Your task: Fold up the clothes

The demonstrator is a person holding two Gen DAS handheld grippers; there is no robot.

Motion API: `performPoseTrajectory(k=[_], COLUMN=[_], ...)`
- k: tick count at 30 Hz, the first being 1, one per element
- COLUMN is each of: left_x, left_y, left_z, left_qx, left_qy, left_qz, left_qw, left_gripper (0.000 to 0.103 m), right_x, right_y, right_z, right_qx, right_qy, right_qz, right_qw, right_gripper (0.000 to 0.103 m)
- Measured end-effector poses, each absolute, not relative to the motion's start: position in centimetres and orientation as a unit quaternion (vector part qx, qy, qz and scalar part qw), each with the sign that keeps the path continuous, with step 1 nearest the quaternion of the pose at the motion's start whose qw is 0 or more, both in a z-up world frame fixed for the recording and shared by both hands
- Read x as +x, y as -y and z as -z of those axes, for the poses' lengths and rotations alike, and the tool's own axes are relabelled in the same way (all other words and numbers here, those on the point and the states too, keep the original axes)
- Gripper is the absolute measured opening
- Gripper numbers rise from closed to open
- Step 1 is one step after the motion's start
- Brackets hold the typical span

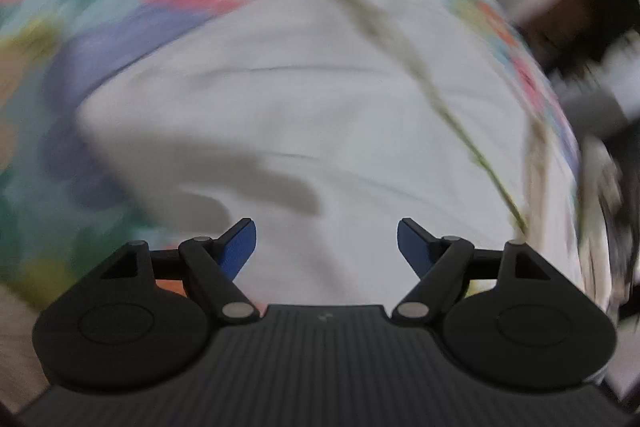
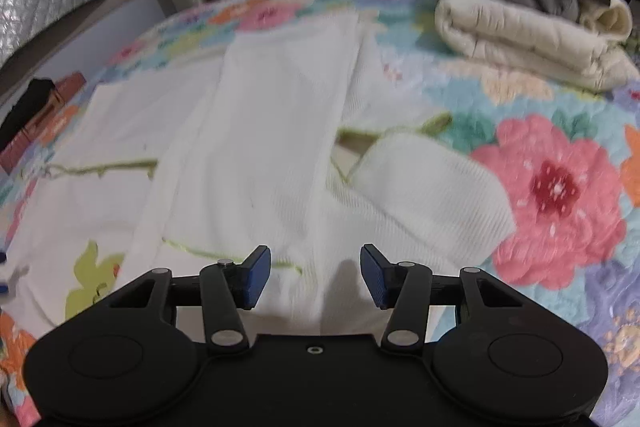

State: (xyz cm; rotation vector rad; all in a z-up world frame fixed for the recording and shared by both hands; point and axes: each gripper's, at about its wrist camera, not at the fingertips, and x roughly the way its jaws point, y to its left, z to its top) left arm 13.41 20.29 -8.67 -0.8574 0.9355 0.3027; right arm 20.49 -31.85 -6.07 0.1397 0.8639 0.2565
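Floral quilt (image 2: 552, 187) covers the bed where the white garment (image 2: 256, 131) lies partly folded, one sleeve (image 2: 424, 187) turned inward — both the left gripper (image 1: 326, 247) and right gripper (image 2: 316, 277) hover above it, spread and empty, probably between folds.

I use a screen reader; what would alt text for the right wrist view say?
A white garment with thin green trim lies partly folded on a floral quilt, the right gripper above it with jaws open and empty. Folded bedding is stacked at the far right.
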Motion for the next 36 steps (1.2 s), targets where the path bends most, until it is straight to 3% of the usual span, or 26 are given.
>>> performPoseTrajectory(k=[5,9,14,23,29,31,36], left_x=[12.1,11.7,10.8,9.9,10.5,10.7,10.0], left_y=[-24.5,-25.9,-26.6,-27.9,-28.8,-29.0,-30.7], left_z=[9.7,10.1,12.3,12.4,9.5,9.3,13.4], left_qx=[-0.491,-0.506,-0.563,-0.609,-0.491,-0.471,-0.597], left_qy=[-0.385,-0.383,-0.371,-0.35,-0.409,-0.413,-0.387], left_qz=[-0.18,-0.19,-0.205,-0.194,-0.23,-0.243,-0.178], left_qw=[0.761,0.749,0.709,0.684,0.734,0.74,0.679], left_gripper=[0.077,0.088,0.088,0.089,0.091,0.103,0.103], right_x=[19.6,18.6,18.8,17.7,15.8,14.6,11.9], right_y=[29.5,25.5,19.9,18.1,13.2,9.5,0.1], right_z=[3.6,2.3,3.3,5.0,3.7,3.5,3.7], right_qx=[0.081,0.058,-0.019,-0.038,-0.039,-0.068,-0.131], right_qy=[-0.368,-0.332,-0.352,-0.378,-0.37,-0.363,-0.337], right_qz=[-0.147,-0.202,-0.246,-0.284,-0.352,-0.393,-0.48], right_qw=[0.915,0.92,0.903,0.88,0.859,0.842,0.799], right_gripper=[0.055,0.055,0.056,0.056,0.056,0.056,0.056])
